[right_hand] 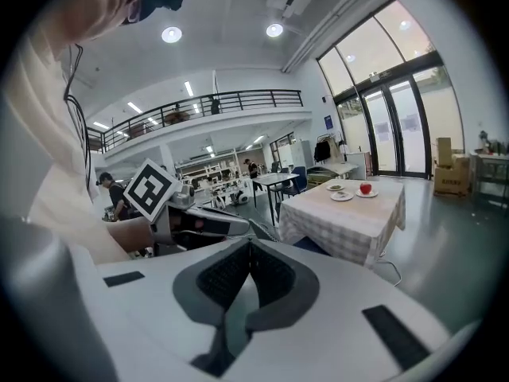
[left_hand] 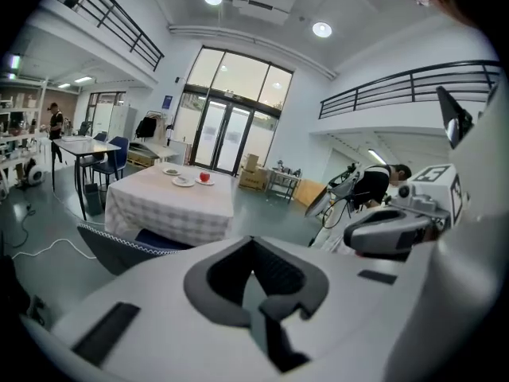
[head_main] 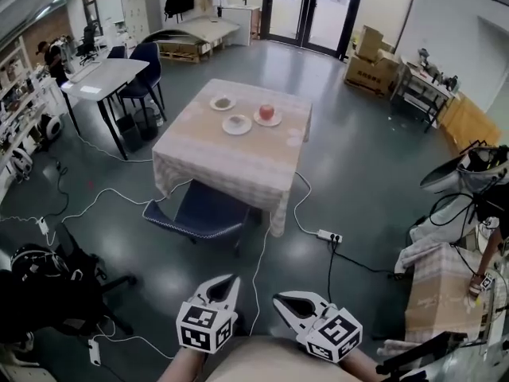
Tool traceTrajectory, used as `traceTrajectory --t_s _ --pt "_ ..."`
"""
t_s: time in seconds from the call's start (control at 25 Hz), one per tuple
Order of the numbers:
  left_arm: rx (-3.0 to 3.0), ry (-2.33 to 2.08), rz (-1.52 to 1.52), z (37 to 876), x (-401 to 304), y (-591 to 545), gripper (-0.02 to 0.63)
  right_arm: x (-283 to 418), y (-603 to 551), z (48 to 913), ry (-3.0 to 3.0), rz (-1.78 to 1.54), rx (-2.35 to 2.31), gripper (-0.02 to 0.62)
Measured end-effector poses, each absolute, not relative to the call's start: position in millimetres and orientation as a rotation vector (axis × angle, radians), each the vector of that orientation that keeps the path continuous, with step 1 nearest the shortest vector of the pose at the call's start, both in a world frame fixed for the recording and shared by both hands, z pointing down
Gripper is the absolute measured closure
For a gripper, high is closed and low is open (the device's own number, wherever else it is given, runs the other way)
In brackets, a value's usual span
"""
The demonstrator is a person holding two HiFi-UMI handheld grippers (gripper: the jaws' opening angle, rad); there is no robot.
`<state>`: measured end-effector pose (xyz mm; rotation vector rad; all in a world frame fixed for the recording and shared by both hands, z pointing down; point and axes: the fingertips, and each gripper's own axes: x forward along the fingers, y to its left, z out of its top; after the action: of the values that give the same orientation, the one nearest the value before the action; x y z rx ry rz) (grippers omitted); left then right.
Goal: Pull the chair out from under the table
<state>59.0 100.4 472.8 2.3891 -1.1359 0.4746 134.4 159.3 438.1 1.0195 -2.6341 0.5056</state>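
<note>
A large laboratory-workshop hall is shown. A polished floor (head_main: 374, 173) is crossed by loose cables (head_main: 295, 210) and a power strip (head_main: 328, 235). Cardboard boxes (head_main: 371, 64) are stacked near tall glass doors (head_main: 310, 10), cluttered shelves (head_main: 14, 98) are ranged along one wall, and a railed mezzanine (right_hand: 215, 100) is seen overhead.

Chair (head_main: 203, 210) half under table (head_main: 238, 165), near-L side; plates (head_main: 237, 124) + apple (head_main: 266, 112) on top.

No readable lettering anywhere. The left gripper (head_main: 226, 283) and right gripper (head_main: 283, 301) carry only black-and-white square markers. Print on the cardboard boxes (head_main: 370, 64) and on a blue sign (left_hand: 167, 102) beside the glass doors (left_hand: 227, 134) is too small to read.
</note>
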Motion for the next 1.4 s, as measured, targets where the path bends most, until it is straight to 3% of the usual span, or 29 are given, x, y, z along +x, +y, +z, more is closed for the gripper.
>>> traceTrajectory --t_s 0.92,1.4 --pt "2.245 -1.265 0.420 477 -75 35 0.601 3 76 438 -2.619 0.388 0.707 0.586" --pt "2.151 -1.366 0.467 476 -19 3 0.601 51 25 437 -2.704 0.410 0.548 0.586"
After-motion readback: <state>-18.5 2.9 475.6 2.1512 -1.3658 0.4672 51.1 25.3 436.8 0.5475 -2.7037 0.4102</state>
